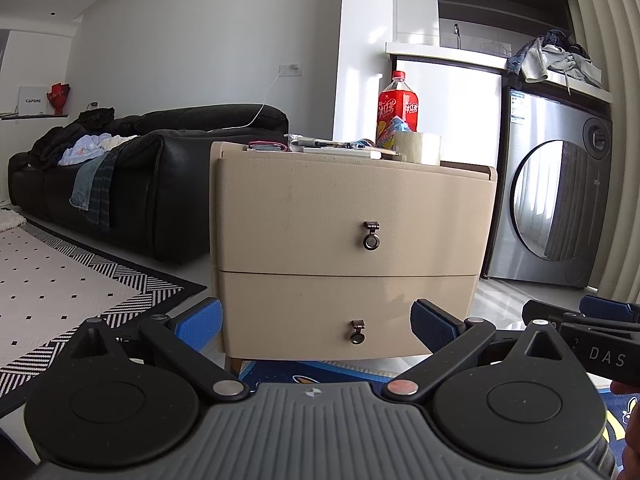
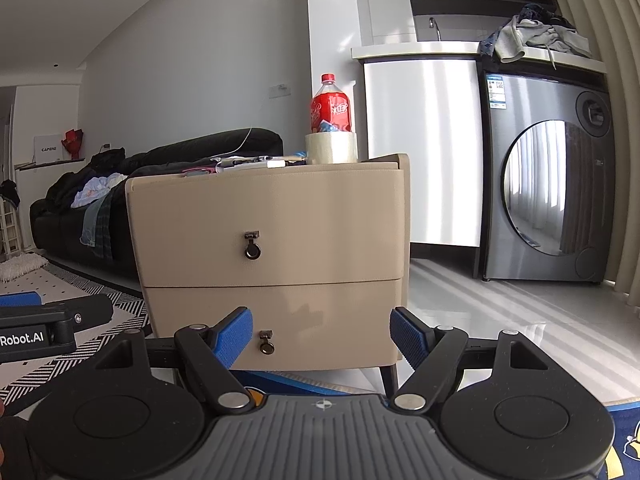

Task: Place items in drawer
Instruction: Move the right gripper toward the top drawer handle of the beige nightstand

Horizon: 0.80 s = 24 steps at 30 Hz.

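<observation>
Facing a beige nightstand (image 1: pixel 348 216) from low down, both grippers are hanging back from it side by side, probably because nothing can go in until a drawer is pulled out. The left gripper (image 1: pixel 316 324) is holding its blue pads wide apart with nothing between them, framing the lower drawer's ring pull (image 1: pixel 357 333). The top drawer (image 1: pixel 344 216) and the lower drawer (image 1: pixel 344 312) are both sitting fully closed, so the task is looking barely begun. On the nightstand's top, the things likely meant for stowing are lying together: a small pink item (image 1: pixel 267 145), pens and flat clutter (image 1: pixel 332 145), a roll of clear tape (image 1: pixel 418 147), and a red drink bottle (image 1: pixel 397 110) standing behind the roll. The right gripper (image 2: pixel 322 330) is likewise spreading its jaws wide and gripping nothing. A ring pull will probably need a narrow pinch.
</observation>
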### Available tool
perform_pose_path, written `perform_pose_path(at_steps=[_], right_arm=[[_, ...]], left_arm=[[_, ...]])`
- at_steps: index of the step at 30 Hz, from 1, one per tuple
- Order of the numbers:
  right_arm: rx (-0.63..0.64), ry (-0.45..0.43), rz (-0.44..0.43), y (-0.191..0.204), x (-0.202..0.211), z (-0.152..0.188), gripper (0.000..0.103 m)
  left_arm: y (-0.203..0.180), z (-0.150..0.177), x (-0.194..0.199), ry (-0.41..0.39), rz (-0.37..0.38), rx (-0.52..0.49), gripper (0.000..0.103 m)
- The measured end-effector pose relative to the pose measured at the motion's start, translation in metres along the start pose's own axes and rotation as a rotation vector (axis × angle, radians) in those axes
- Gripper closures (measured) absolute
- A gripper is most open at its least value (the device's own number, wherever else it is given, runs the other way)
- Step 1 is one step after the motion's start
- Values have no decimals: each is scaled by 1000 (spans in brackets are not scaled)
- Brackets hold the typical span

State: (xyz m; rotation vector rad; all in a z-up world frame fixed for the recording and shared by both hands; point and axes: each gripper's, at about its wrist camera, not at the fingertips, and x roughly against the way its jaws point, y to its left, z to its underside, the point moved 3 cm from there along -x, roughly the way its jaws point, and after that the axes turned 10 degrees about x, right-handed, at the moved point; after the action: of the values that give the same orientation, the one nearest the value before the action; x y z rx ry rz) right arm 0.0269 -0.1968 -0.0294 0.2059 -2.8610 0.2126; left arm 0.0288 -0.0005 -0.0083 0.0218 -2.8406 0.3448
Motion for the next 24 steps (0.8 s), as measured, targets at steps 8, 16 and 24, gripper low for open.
perform_pose_path(at_steps=[8, 16, 24], right_arm=[[9, -7, -2, 2, -3, -3, 24], [23, -24, -12, 5, -5, -4, 24], [36, -36, -29, 11, -11, -7, 24]], left_arm=[[1, 2, 8, -17, -4, 5, 0], [4, -2, 5, -19, -12, 17, 0], [9, 0, 8, -23, -22, 24, 0]])
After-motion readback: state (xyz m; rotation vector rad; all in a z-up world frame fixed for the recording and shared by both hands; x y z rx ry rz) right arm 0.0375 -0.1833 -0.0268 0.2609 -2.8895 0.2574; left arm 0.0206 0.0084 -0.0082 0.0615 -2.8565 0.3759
